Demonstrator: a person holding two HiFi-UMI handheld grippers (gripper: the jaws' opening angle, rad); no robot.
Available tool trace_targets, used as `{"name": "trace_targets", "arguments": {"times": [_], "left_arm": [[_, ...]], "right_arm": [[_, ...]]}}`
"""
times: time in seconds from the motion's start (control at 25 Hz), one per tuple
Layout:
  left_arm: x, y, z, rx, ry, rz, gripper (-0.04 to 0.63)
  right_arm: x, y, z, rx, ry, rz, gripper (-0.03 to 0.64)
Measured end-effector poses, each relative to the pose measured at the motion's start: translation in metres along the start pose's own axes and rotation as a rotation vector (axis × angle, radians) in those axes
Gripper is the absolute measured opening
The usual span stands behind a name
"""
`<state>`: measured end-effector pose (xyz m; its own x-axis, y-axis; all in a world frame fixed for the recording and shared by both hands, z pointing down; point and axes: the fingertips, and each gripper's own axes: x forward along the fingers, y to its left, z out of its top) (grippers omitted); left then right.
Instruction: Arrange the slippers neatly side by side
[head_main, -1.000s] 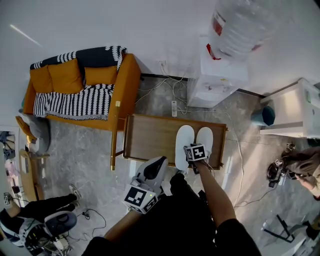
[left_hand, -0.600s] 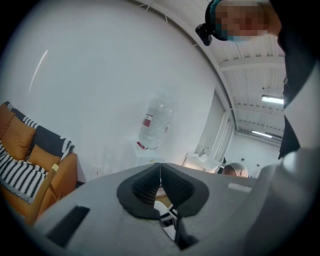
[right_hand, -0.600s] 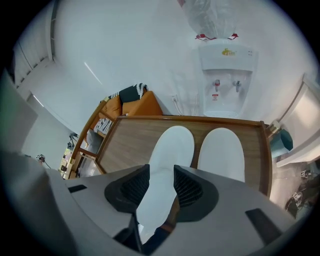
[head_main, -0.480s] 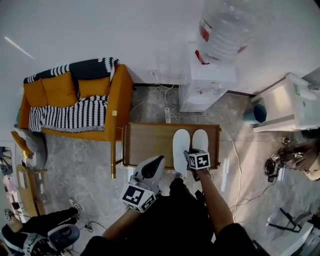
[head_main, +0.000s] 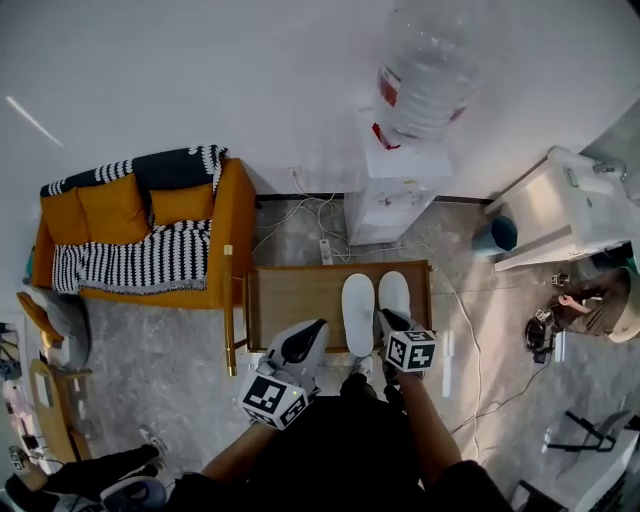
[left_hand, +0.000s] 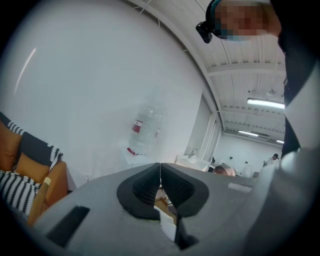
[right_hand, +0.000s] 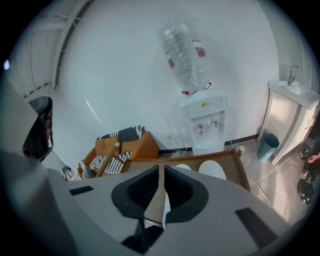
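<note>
text: none legible | water bottle label (head_main: 388, 88): too blurred

Table (head_main: 295, 292) mid-floor, sofa (head_main: 140, 240) just beside its left end. Left slipper (head_main: 357, 312) and right slipper (head_main: 394, 290) both on the table's right half, side by side, lengthwise front to back, narrow gap between. Water dispenser (head_main: 395, 195) behind the table against the wall (head_main: 200, 80). Power strip (head_main: 325, 250) on the floor (head_main: 170, 330) between dispenser and table. Bin (head_main: 497, 235) right of dispenser, sink cabinet (head_main: 560, 205) further right

Slippers (head_main: 358, 310) matt, smooth; table (head_main: 295, 295) wood (dull sheen).
</note>
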<state>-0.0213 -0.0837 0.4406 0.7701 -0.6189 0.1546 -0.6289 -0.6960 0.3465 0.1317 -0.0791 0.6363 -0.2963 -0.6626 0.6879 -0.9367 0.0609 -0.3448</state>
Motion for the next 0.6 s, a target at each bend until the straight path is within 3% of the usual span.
{"name": "trace_targets", "arguments": {"times": [0.4,0.6], "left_arm": [[-0.018,-0.005,0.01,0.022,-0.022,-0.027,0.017],[-0.017,-0.006,0.01,0.026,-0.021,-0.031,0.017]], "right_arm": [[-0.098,0.061,0.053,-0.091,-0.321,-0.06,0.017],[-0.131,0.084,0.059,-0.129,-0.411,-0.067,0.012]]}}
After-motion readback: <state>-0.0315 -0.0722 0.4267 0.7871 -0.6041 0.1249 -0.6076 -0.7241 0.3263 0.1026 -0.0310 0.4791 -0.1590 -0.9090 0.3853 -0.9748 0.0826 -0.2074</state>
